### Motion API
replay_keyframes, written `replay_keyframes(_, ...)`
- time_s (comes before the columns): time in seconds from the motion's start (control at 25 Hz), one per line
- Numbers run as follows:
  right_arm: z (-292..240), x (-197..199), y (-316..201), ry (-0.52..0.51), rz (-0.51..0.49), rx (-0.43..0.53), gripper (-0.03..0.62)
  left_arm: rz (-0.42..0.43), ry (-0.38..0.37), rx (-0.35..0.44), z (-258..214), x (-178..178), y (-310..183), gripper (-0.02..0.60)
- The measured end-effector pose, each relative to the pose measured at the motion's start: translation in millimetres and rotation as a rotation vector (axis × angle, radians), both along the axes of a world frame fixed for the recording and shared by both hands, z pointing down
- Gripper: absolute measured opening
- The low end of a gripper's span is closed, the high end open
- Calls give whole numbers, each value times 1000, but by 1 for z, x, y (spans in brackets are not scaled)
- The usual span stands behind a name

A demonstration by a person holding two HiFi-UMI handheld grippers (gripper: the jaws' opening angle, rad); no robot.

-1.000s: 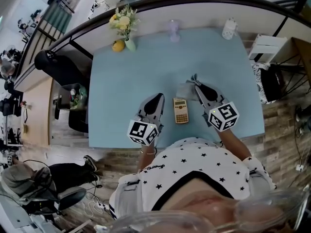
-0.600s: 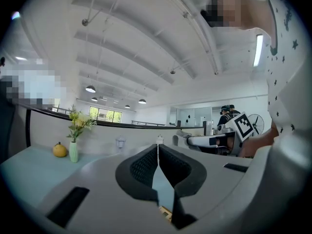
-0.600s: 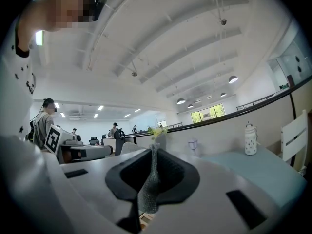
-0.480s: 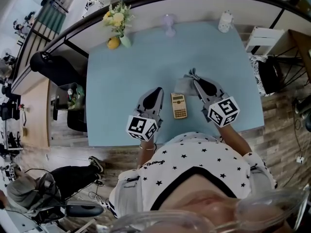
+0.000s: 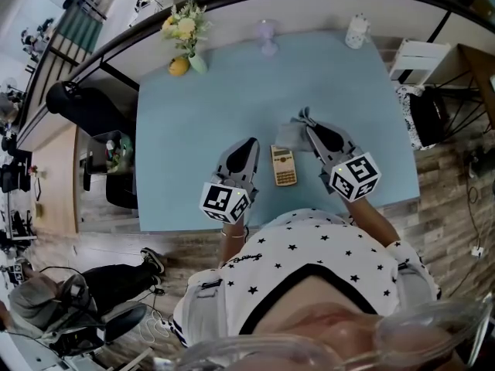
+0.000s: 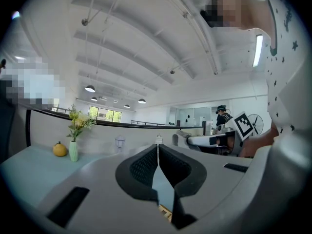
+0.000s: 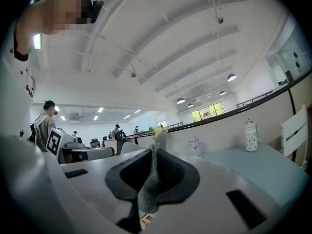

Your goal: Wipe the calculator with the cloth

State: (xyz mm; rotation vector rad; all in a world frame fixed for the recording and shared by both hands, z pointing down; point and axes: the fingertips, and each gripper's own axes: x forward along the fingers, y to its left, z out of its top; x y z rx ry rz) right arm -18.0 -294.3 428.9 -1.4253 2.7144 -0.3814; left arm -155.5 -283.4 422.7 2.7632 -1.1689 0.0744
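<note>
A small tan calculator [image 5: 284, 166] lies on the light blue table [image 5: 201, 114] between my two grippers. My right gripper [image 5: 308, 125] is to its right, shut on a grey cloth [image 5: 291, 136] that drapes onto the table just beyond the calculator's far end. In the right gripper view the cloth [image 7: 151, 179] hangs pinched between the jaws of the right gripper [image 7: 153, 152]. My left gripper [image 5: 251, 144] rests left of the calculator, shut with nothing in it. In the left gripper view, the left gripper [image 6: 158, 150] shows closed jaws and a corner of the calculator [image 6: 165, 211] below.
At the table's far edge stand a vase of yellow flowers [image 5: 189, 37], a yellow fruit [image 5: 179, 66], a clear goblet [image 5: 267, 33] and a white jar [image 5: 356, 31]. A white chair [image 5: 410, 56] is to the right, a black chair [image 5: 85, 103] to the left.
The head view has shifted slightly. Both grippers, the cloth and the calculator keep about the same places relative to each other.
</note>
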Motion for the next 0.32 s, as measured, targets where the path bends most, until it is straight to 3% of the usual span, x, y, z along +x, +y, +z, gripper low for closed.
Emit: replay_keyframes(0.32, 0, 2, 3, -10, 3, -2, 29, 8, -2, -6, 2, 3, 1, 31)
